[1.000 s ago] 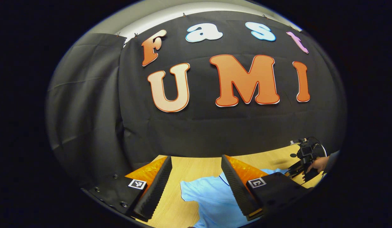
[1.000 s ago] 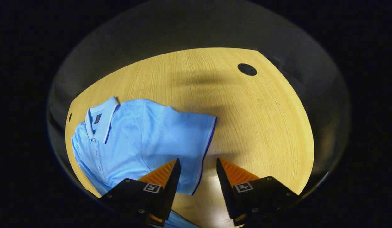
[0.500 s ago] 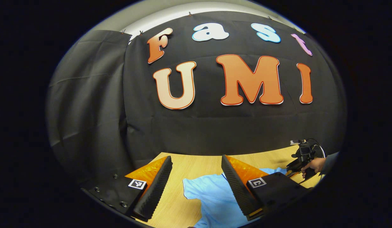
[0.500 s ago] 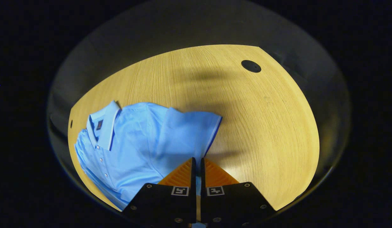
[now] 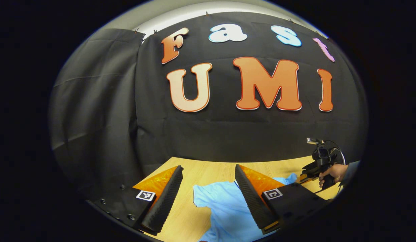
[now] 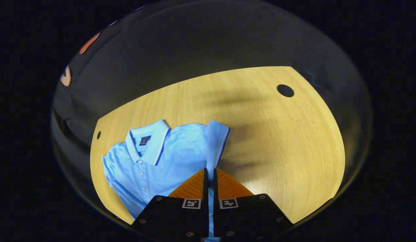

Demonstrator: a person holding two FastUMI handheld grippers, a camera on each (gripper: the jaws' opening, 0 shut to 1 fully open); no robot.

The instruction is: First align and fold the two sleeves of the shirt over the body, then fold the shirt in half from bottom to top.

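In the right gripper view, nearest the lens at six o'clock, the right gripper [image 6: 210, 174] has its two fingers pressed almost together, with a strip of the light blue sleeve [image 6: 214, 141] pinched between them; the sleeve rises from the fingertips as a narrow upright band, its dark-edged cuff at the top, near the middle of the view. To the left of that band, toward eight and nine o'clock, the body of the shirt [image 6: 154, 168] lies flat on the wooden table [image 6: 278, 141], its collar [image 6: 150, 139] toward ten o'clock and a row of small buttons running down the front. Farther off, at about one o'clock, a round dark cap [image 6: 285, 90] sits in the tabletop, and a smaller dark hole [image 6: 98, 135] shows at the table's edge near nine o'clock. The left gripper view gives the lower, more level look: the left gripper [image 5: 208, 183] at six o'clock stands wide apart with nothing between its fingers, above the table [image 5: 208, 169]. Between and just beyond those fingers lies the shirt's other sleeve [image 5: 214, 198], flat on the wood. Farther away, at about four o'clock, a hand [image 5: 330, 173] holds the other gripper [image 5: 303, 176], which lifts a peak of blue cloth off the table. Behind everything hangs the black cloth wall [image 5: 228, 134].
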